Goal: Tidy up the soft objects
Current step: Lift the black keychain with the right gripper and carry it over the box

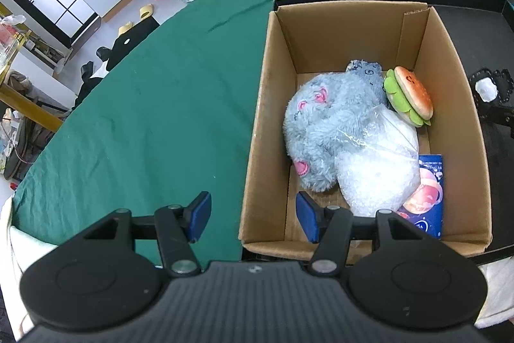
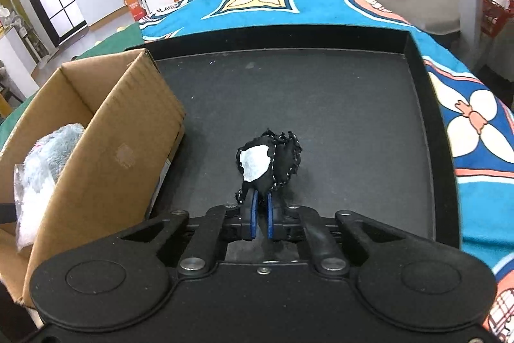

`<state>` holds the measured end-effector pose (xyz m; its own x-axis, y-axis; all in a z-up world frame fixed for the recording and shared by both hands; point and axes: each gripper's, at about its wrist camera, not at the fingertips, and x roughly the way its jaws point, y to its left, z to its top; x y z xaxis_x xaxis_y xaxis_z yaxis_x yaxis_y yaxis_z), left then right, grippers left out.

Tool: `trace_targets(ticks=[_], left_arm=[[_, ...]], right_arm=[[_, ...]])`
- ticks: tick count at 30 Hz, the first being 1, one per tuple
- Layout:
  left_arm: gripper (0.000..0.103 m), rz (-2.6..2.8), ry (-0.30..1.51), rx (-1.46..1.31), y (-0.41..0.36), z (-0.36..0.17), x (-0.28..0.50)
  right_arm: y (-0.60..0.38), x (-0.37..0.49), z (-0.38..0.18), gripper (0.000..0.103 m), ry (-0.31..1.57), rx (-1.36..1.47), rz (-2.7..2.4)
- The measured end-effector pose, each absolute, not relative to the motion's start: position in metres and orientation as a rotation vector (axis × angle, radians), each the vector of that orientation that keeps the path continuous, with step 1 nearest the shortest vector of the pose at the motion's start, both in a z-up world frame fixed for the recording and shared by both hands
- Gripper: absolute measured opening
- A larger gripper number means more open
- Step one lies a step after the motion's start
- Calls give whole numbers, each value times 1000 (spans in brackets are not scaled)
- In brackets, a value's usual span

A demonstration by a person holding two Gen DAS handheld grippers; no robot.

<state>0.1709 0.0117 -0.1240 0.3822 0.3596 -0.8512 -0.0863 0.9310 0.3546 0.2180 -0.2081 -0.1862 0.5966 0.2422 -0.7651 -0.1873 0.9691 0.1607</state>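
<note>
Right wrist view showed your right gripper [image 2: 261,204] pinching only the black fabric piece's [image 2: 268,163] near edge; it could slip out during lifting.

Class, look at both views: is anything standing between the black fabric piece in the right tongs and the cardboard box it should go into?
Only the cardboard box's own near wall. The right tongs grip the black fabric piece over bare black tray, so it must clear that wall. Inside, the grey plush fills much space.
</note>
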Motion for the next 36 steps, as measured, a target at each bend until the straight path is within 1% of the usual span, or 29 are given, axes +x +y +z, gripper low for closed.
trace_targets(ticks=[18,36], left_arm=[[57,266,1076,193,22,-109,160],[57,236,1020,83,39,-101,153]], right_arm=[[-219,188,-133,6,805,55,239],[-186,183,-93,6,716,-15,280]])
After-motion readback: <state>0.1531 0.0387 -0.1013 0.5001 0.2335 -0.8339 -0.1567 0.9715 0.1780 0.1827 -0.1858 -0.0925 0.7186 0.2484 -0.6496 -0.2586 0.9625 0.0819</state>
